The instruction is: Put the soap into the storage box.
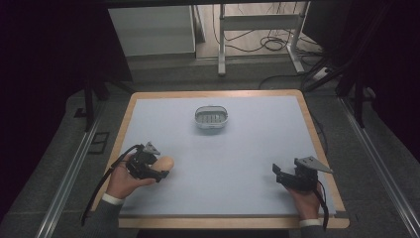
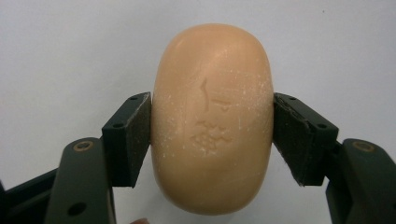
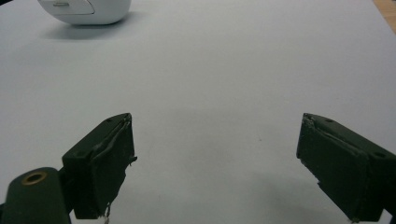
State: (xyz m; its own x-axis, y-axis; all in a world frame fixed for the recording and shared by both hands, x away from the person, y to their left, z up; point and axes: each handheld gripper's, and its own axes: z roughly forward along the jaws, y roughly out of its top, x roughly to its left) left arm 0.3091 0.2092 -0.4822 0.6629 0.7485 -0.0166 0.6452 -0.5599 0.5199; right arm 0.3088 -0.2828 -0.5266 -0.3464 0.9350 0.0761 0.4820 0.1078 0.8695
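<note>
Left gripper, at the near left of the pale grey table mat, clamps a tan oval bar of soap between its two black jaws. In the left gripper view the pads press flat against the bar's two long sides, and the bar's far end extends well beyond the jaw tips. A stamped mark shows on the soap's upper face, and fine white specks dot its surface. The person's left hand grips the tool from behind.

Right gripper, at the near right and well apart from the left one, stands with its jaws spread wide and nothing between them; bare mat lies ahead of it.

A white oval soap dish with a slotted floor sits on the mat far ahead of both grippers, roughly midway between them. In the right gripper view its rim appears far ahead and to the upper left of the jaws.
</note>
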